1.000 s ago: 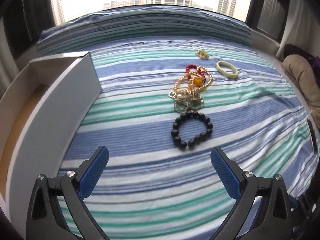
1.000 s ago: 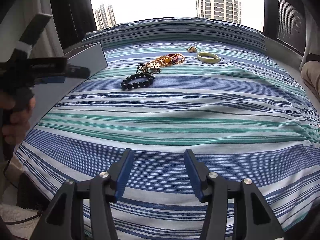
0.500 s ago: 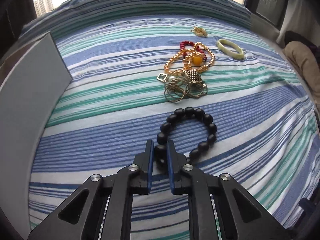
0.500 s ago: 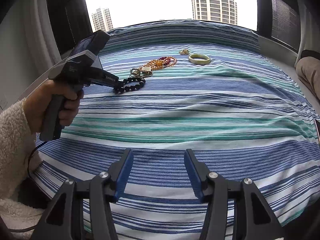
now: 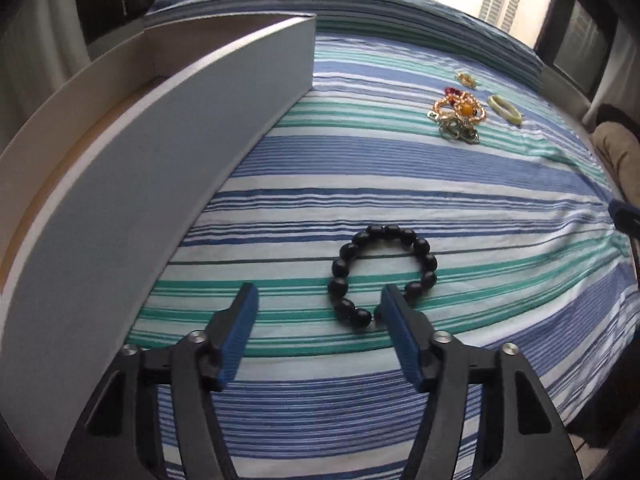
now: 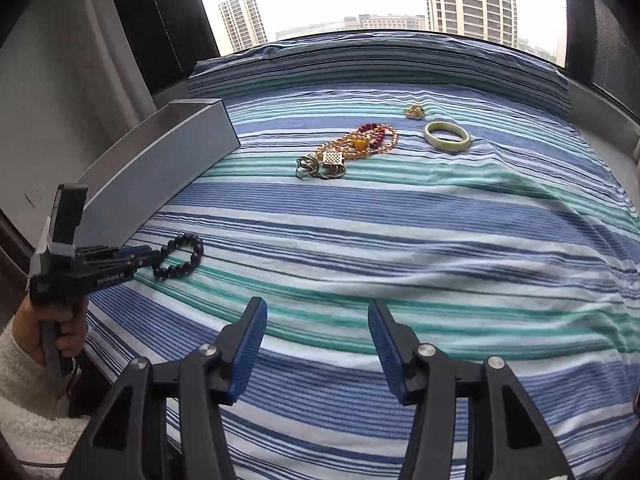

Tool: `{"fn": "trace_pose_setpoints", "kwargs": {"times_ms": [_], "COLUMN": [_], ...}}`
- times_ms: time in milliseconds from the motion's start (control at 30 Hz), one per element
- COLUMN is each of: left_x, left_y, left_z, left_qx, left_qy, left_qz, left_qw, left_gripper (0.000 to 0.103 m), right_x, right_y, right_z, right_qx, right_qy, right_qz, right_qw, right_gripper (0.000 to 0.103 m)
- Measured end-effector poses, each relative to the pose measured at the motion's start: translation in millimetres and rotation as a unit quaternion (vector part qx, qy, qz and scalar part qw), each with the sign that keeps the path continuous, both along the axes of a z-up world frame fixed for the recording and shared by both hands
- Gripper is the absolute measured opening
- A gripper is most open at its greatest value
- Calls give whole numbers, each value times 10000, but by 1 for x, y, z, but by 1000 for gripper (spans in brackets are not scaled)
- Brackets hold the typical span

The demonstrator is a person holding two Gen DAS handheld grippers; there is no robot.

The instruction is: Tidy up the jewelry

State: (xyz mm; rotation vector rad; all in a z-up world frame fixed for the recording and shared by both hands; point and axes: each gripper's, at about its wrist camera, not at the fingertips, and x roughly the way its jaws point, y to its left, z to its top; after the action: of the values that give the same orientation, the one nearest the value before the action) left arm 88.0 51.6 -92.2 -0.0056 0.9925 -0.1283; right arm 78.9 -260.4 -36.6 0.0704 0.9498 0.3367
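Fingers [image 5: 394, 320] of the left gripper [image 5: 316, 320] are spreading apart, pinching nothing; the black bead bracelet [image 5: 382, 274] lies flat on the striped bed [image 5: 360, 168] just ahead, near the right one and beside the white box [image 5: 160, 152]. Right gripper [image 6: 316, 340] hovers with fingers apart, empty. Farther off sit tangled gold necklaces [image 6: 352, 148] and a green bangle [image 6: 447, 137].

Black bead bracelet [image 5: 383, 275] on blue-teal-white striped bedsheet [image 5: 440, 184].
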Motion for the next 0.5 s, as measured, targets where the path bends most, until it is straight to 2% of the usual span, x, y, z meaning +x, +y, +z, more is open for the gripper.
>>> {"fn": "trace_pose_setpoints", "kwargs": {"times_ms": [67, 167, 233, 333, 500], "left_x": [-10, -16, -18, -23, -28], "left_y": [8, 16, 18, 26, 44], "left_z": [8, 11, 11, 7, -1], "left_qx": [-135, -322, -349, -348, -473], "left_qy": [-127, -144, -125, -51, 108], "left_qz": [69, 137, 162, 248, 505], "left_qw": [9998, 9993, 9992, 9991, 9975], "left_gripper": [76, 76, 76, 76, 76], "right_x": [32, 84, 115, 155, 186], "right_y": [9, 34, 50, 68, 92], "right_z": [11, 9, -3, -28, -57], "right_qx": [-52, -718, -1017, -1208, -1561], "right_qy": [-80, -274, -387, -349, -296], "right_qz": [191, 576, 956, 1425, 1975], "right_qw": [9998, 9954, 9895, 9818, 9674], "right_gripper": [54, 54, 54, 54, 53]}}
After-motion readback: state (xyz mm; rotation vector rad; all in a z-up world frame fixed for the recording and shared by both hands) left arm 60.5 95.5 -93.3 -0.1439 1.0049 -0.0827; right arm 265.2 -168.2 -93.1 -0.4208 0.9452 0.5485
